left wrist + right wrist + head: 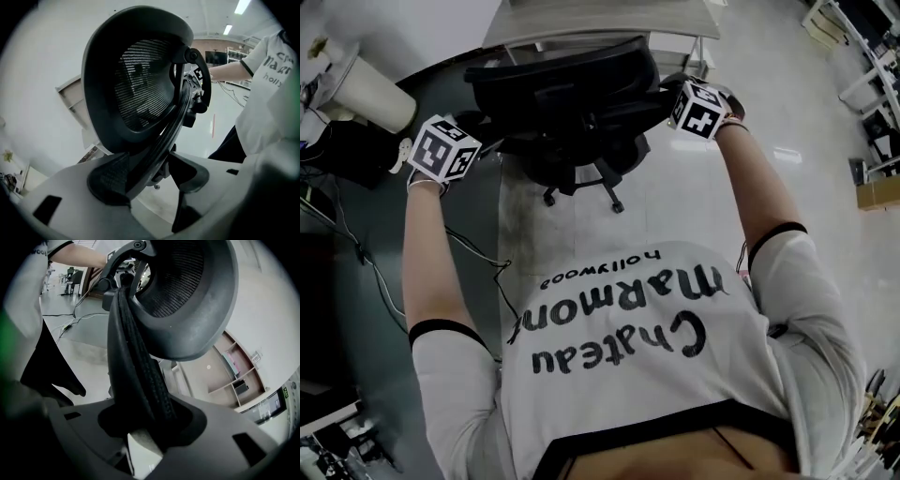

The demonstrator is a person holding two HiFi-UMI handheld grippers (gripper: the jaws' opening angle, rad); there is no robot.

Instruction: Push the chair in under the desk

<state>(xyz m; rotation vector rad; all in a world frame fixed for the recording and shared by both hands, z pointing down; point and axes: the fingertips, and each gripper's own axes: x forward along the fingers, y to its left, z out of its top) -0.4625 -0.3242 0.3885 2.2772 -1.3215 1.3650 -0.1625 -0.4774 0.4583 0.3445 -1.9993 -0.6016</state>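
Black chair (572, 94): before desk (609, 19), seemingly not fully under;
Right gripper (152, 427): clamped on backrest edge, to steer the push;
Left gripper (151, 180): jaws apart around opposite edge, only bracing.

The chair (567, 89) fills the middle ahead of me, and the desk (600, 21) stands just beyond it on the far side, closing that way off. Around its wheeled base (581, 187) the pale floor (694, 202) is bare and runs open to my right. On my left, cables (370, 267) trail across the darker floor, and a white cylinder (370, 94) stands at the far left.
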